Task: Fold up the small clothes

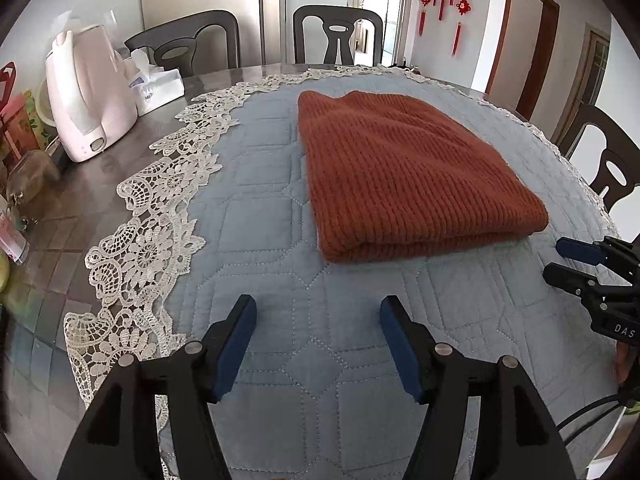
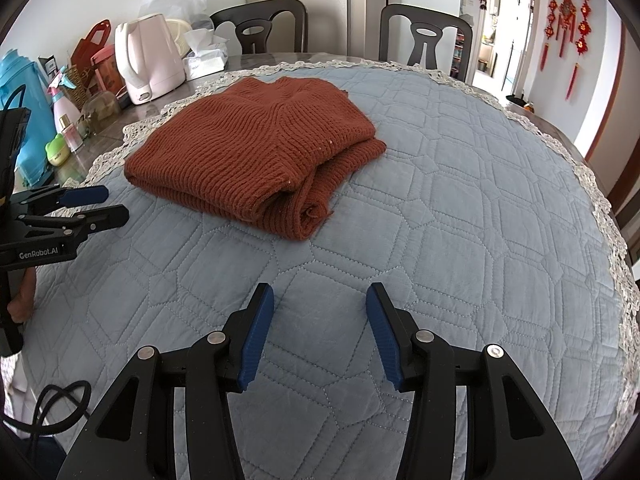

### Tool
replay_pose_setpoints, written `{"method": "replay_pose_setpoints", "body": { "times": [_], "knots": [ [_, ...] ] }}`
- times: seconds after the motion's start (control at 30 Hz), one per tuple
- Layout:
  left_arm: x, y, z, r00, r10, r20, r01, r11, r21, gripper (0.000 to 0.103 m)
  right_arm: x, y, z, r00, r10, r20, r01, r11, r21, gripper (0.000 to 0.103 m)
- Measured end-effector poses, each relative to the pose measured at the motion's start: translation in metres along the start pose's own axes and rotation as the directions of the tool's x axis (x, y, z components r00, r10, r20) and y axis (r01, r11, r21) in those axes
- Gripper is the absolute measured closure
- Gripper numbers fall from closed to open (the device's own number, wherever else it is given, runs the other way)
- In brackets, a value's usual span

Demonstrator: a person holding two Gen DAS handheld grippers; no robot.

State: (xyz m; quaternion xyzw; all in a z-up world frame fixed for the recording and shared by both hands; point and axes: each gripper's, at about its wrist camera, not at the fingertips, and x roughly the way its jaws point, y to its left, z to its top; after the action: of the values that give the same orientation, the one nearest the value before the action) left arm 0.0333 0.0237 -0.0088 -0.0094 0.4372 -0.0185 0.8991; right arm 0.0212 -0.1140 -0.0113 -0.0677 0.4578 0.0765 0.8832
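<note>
A rust-red knitted sweater (image 1: 404, 172) lies folded into a thick rectangle on the blue quilted cloth (image 1: 280, 240); the right wrist view shows it (image 2: 252, 152) left of centre with a rolled edge at its near right corner. My left gripper (image 1: 318, 312) hovers open over bare cloth in front of the sweater, nothing between its blue pads. My right gripper (image 2: 320, 300) is open too, over bare quilt nearer than the sweater. Each gripper appears in the other's view: the right one (image 1: 560, 260) at the right edge, the left one (image 2: 112, 204) at the left edge.
A pink kettle (image 1: 86, 96) and a tissue pack (image 1: 158, 84) stand on the dark table (image 1: 68, 216) left of the lace-edged cloth. Bottles and bags (image 2: 60, 120) crowd the far left. Dark chairs (image 1: 338, 34) ring the table. A cable (image 2: 56, 408) hangs near the left hand.
</note>
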Motion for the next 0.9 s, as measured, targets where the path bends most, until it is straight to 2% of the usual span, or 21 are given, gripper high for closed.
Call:
{"method": "replay_pose_setpoints", "body": {
  "times": [0.9],
  "knots": [
    [0.0010, -0.0014, -0.0007, 1.000, 0.002, -0.002, -0.002, 1.000, 0.007, 0.033, -0.0003, -0.0003, -0.0005, 1.000, 0.001, 0.000, -0.001, 1.000, 0.001, 0.054]
  ]
}}
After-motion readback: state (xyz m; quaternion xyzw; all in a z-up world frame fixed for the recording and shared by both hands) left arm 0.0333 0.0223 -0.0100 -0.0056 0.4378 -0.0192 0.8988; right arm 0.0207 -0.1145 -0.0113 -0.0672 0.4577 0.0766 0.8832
